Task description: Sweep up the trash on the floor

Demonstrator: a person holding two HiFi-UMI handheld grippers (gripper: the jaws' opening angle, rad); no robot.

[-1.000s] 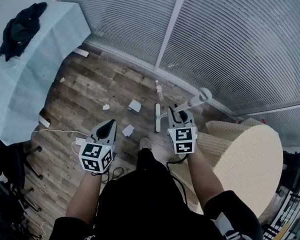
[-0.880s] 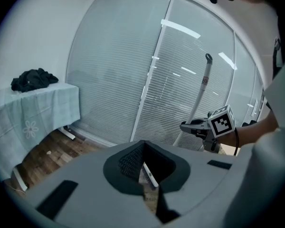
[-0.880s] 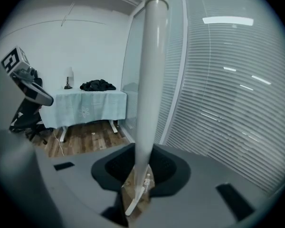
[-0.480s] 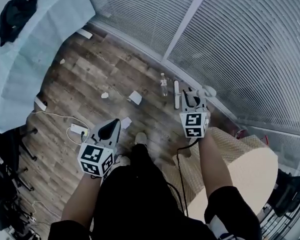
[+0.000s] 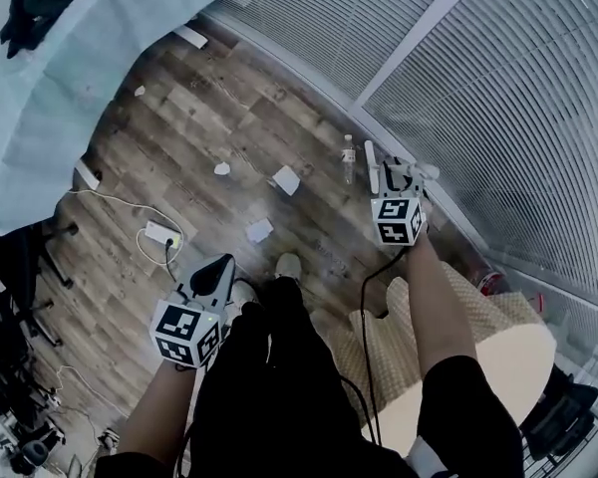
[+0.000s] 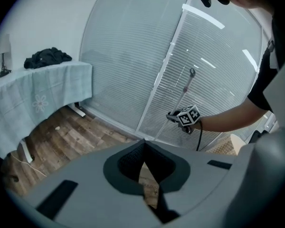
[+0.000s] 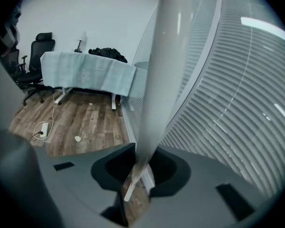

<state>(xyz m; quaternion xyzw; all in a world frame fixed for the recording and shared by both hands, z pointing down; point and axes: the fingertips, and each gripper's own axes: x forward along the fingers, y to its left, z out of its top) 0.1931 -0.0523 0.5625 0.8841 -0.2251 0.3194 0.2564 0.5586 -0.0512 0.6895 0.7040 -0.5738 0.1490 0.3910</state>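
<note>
While the right gripper (image 7: pixel 143 158) was clamped on the white broom handle (image 7: pixel 159 70) beside the glass wall, the left gripper (image 6: pixel 145 172) was closed, empty. Paper scraps (image 5: pixel 287 179) lay on the floor (image 5: pixel 179 127) nearby. Handle judged light, rigid, smooth; mid-shaft hold advised.

left gripper (image 5: pixel 222 261): grey claw, black-and-white marker cube (image 5: pixel 186 332) behind | right gripper (image 5: pixel 399 172): same cube, black cable (image 5: pixel 362 347) trailing behind | person: black top (image 5: pixel 279 396), short sleeves
</note>
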